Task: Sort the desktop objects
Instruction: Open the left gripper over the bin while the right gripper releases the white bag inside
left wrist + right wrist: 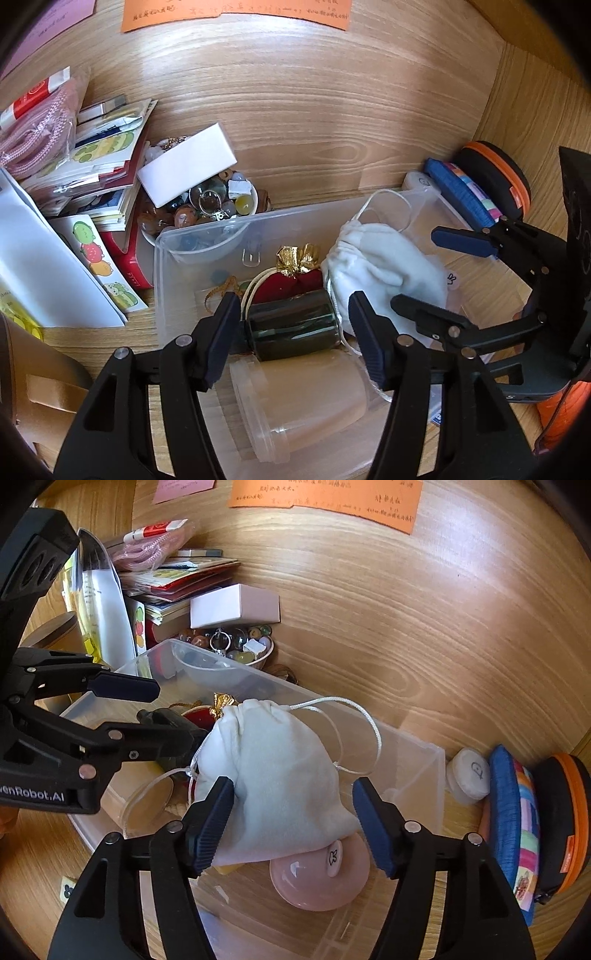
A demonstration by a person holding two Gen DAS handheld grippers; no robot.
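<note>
so far, your right tongs (293, 821) stood open around the white pouch (273, 775) inside the clear bin (424, 775); your left tongs (291, 336) stood open beside the dark jar (291, 325). desk (406, 627) clutter remained unsorted.

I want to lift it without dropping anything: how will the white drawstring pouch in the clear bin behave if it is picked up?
The white drawstring pouch looks like soft cloth, so it will probably sag and fold rather than hold its shape. Its loose cord arches over the clear bin wall and may snag. It bulges as if filled, so the contents could shift.
</note>
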